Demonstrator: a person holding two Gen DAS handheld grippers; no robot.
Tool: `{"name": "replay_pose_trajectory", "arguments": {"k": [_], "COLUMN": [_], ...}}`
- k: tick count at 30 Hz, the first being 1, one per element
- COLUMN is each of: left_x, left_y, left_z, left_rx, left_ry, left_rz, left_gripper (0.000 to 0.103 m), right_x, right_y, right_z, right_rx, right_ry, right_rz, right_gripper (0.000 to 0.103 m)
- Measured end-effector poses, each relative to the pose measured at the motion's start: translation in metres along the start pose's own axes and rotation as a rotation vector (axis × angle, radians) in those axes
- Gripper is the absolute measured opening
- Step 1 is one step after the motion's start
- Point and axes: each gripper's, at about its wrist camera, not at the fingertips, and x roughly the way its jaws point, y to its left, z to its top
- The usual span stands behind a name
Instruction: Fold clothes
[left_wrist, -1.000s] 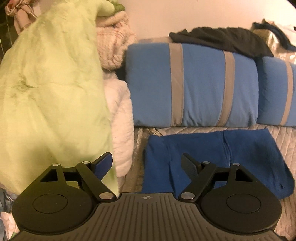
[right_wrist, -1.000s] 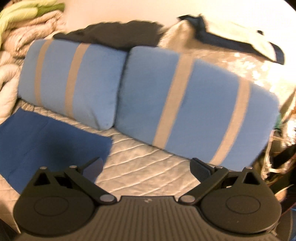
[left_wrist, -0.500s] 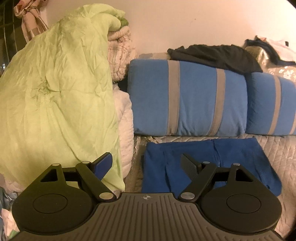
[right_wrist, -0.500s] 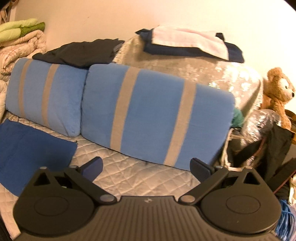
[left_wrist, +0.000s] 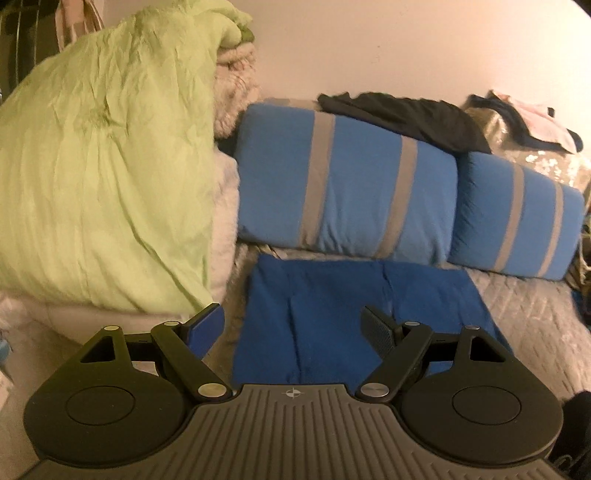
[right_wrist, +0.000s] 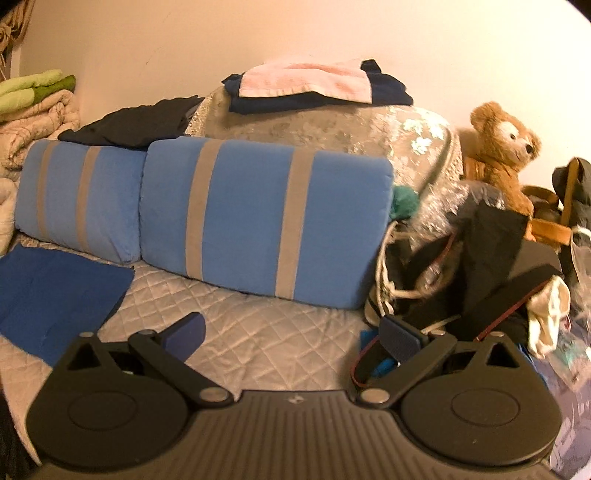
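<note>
Your left claw (left_wrist: 293, 325), wide and empty, is nearer: the blue garment (left_wrist: 354, 306) lies at twelve o'clock, long axis nine-to-three; right claw (right_wrist: 293, 338) also gapes empty.

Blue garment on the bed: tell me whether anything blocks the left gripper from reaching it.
Nothing visible does. The blue garment lies flat on the quilted bed cover, directly ahead of the left gripper, whose fingers stand open and empty. The striped pillows sit behind it, the green bedding off to its left.
</note>
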Motion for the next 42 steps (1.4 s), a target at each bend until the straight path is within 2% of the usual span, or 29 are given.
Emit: {"name": "replay_pose_trajectory", "arguments": {"k": [7, 13, 18, 25, 33, 42], "left_x": [0.001, -0.003, 0.013, 0.050, 0.070, 0.103], "left_y": [-0.007, -0.004, -0.004, -0.016, -0.039, -0.060], "left_z": [-0.029, -0.053, -0.080, -0.130, -0.157, -0.172], "left_rx": [0.000, -0.016, -0.001, -0.019, 0.026, 0.042], "left_ry": [0.109, 0.188, 0.274, 0.342, 0.277, 0.240], "left_rz": [-0.031, -0.038, -0.041, -0.094, -0.101, -0.041], "left_gripper": [0.081, 0.081, 0.082, 0.082, 0.082, 0.082], "right_x": [-0.035, -0.051, -0.047, -0.026, 0.009, 0.049], "right_y": [-0.029, -0.045, -0.043, -0.018, -0.003, 0.005], "right_z": [-0.036, -0.063, -0.094, -0.133, -0.171, -0.203], "right_rx": [-0.001, -0.030, -0.065, -0.097, -0.028, -0.002], "right_ry": [0.052, 0.185, 0.309, 0.336, 0.313, 0.294], "right_rz": [0.005, -0.022, 0.001, 0.062, 0.060, 0.037], "right_gripper": [0.103, 0.103, 0.103, 0.103, 0.103, 0.103]}}
